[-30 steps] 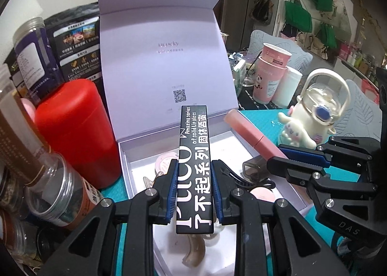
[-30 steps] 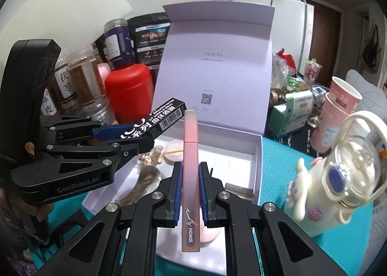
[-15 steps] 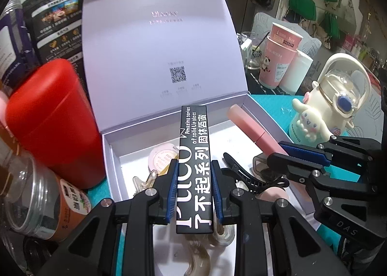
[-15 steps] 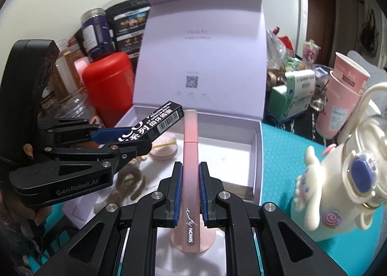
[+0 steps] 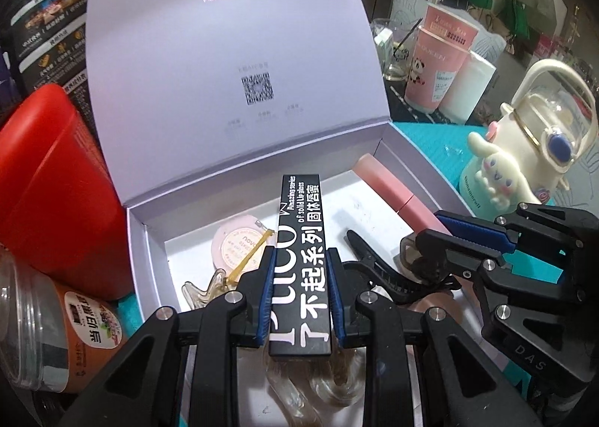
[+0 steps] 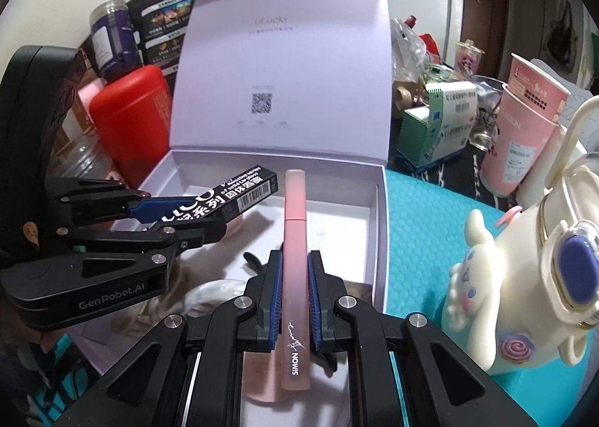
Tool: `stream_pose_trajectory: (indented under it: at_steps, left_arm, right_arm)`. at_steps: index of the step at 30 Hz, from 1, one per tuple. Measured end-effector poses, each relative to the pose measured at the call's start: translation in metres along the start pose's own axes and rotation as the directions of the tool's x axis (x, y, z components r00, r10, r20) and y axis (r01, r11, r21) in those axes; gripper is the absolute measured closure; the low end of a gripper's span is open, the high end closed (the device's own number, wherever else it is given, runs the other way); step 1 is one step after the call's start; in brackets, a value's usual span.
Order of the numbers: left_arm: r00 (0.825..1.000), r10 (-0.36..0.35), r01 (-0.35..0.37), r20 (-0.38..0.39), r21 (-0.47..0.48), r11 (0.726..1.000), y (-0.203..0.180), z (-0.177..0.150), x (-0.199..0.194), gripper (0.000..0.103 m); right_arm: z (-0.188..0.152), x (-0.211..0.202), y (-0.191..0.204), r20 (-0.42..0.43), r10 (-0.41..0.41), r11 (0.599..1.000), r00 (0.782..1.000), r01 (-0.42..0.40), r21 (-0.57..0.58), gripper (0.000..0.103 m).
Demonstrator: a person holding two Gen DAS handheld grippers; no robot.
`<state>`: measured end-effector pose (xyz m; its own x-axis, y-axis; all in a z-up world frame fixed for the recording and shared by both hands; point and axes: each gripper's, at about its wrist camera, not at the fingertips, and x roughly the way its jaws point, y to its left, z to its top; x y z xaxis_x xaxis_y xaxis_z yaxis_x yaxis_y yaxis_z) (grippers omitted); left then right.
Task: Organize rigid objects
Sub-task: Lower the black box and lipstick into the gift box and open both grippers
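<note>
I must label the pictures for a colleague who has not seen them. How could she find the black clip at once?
Find the open lilac gift box with its lid standing up. On its white floor, just right of the black lip gloss carton in the left tongs, lies the black clip. It is the only slim black pointed thing lying there; its neighbours are pink or clear.

Left wrist view: rides behind left gripper [image 5: 299, 299], angled steeply down, close over open lilac box [image 5: 232, 97]. Right wrist view: behind right gripper [image 6: 294, 299], same tilt, same nearness. Shared: box, and each sees the other gripper alongside.
</note>
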<state>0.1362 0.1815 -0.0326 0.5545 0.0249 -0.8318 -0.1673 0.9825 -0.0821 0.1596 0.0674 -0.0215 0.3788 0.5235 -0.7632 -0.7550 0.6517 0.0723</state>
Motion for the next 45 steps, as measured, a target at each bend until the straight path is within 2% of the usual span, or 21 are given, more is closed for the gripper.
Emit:
stream_pose_trajectory:
  at_steps: [3,14,25,27,31,33,34,45]
  left_arm:
    - [0.999,-0.016,0.016,-0.035,-0.016,1.000,0.001,-0.001,0.009,0.078]
    - [0.998,-0.015,0.014,-0.068,-0.008,1.000,0.001,0.005,0.020,0.078]
    - [1.000,0.006,-0.006,-0.030,-0.007,1.000,-0.001,-0.001,0.010,0.078]
    - [1.000,0.005,-0.005,-0.012,-0.016,1.000,-0.001,-0.004,0.004,0.078]
    - [0.999,0.043,-0.043,0.008,-0.030,0.999,-0.001,-0.009,-0.008,0.078]
    - [0.998,0.054,-0.053,0.014,-0.032,0.998,0.001,-0.010,-0.017,0.078]
    - [0.998,0.054,-0.053,0.016,-0.036,0.998,0.001,-0.011,-0.020,0.078]
    - [0.996,0.088,-0.088,0.000,-0.078,0.993,0.003,-0.015,-0.042,0.075]
  right_arm:
    - [-0.001,0.004,-0.001,-0.011,-0.006,1.000,1.000,0.006,0.001,0.090]
    - [-0.002,0.019,-0.008,-0.060,-0.037,0.999,0.998,0.037,0.009,0.090]
    - [-0.001,0.013,-0.006,-0.051,-0.054,0.998,0.997,0.055,0.005,0.089]
    - [-0.001,0.008,-0.005,-0.044,-0.068,0.998,0.997,0.068,-0.003,0.080]
    - [0.000,-0.002,-0.004,-0.031,-0.089,0.996,0.996,0.089,-0.006,0.075]
    - [-0.001,-0.009,-0.004,-0.024,-0.100,0.995,0.995,0.100,-0.004,0.063]
    - [-0.002,-0.014,-0.004,-0.019,-0.107,0.994,0.994,0.107,-0.001,0.061]
    - [-0.008,-0.050,-0.006,0.013,-0.144,0.989,0.989,0.144,0.024,0.055]
